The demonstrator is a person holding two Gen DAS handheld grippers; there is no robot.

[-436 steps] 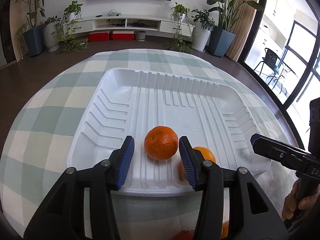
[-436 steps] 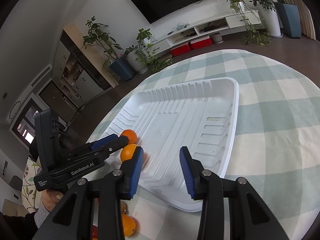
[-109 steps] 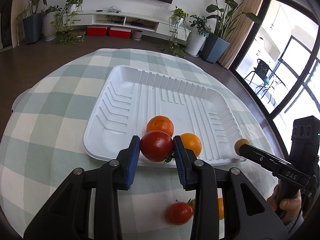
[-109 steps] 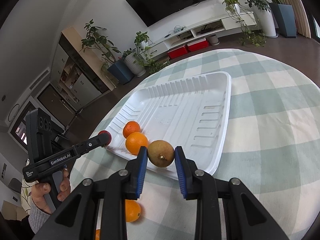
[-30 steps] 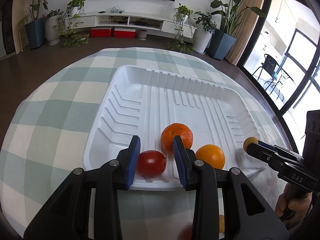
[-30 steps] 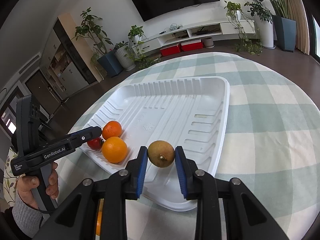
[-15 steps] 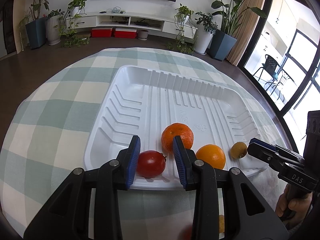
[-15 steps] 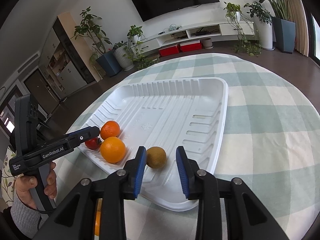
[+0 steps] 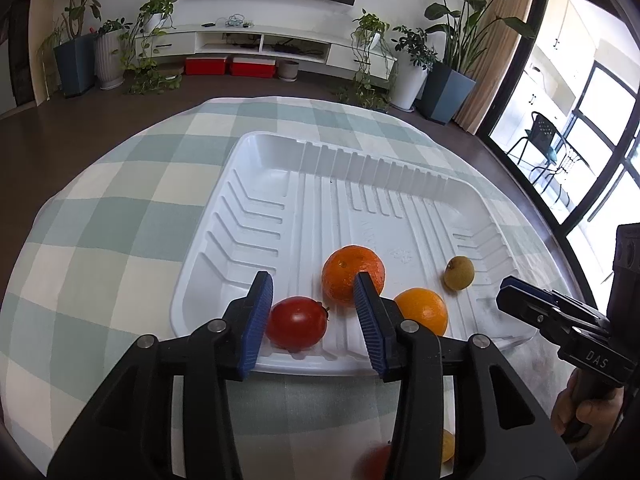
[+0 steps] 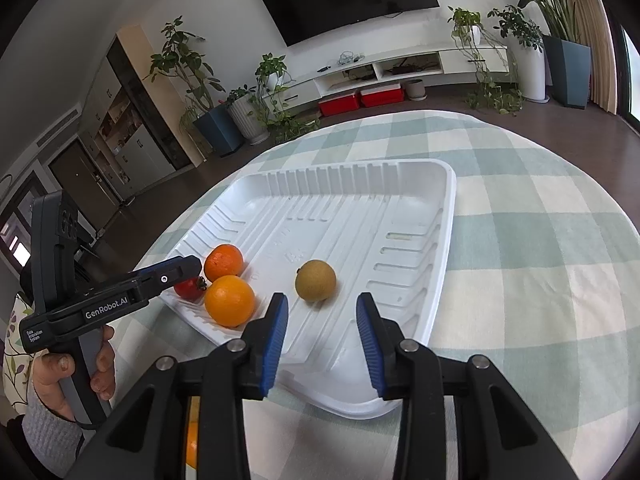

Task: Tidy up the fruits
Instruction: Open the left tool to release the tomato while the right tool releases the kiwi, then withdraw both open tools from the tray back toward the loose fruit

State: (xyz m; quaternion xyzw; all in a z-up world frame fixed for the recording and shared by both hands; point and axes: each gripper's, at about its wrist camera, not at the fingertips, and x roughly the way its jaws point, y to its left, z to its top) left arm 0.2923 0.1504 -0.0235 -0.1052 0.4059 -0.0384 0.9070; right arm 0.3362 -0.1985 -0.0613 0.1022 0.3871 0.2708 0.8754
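A white ribbed tray (image 9: 320,200) (image 10: 340,216) lies on the checked tablecloth. In it are a dark orange (image 9: 352,272) (image 10: 223,262), a lighter orange (image 9: 422,312) (image 10: 229,300), a red tomato (image 9: 296,322) (image 10: 190,288) and a brownish-green round fruit (image 9: 459,279) (image 10: 315,280). My left gripper (image 9: 314,292) (image 10: 188,268) hangs over the tray's near edge. Its jaws are opening, and the tomato rests in the tray between the pads without being pressed. My right gripper (image 10: 322,308) (image 9: 508,292) is also opening, empty, with the brownish fruit lying just beyond its fingertips.
More fruit lies on the cloth below the grippers: a blurred red one (image 9: 372,460), a yellow-orange one (image 9: 446,444) and an orange (image 10: 192,440). A person's hand (image 10: 100,360) (image 9: 580,412) holds each gripper handle. The round table drops off to dark floor all around.
The right jaws let go of the brownish fruit, which now lies in the tray ahead of them. The left jaws have widened off the tomato. Neither hand has moved.
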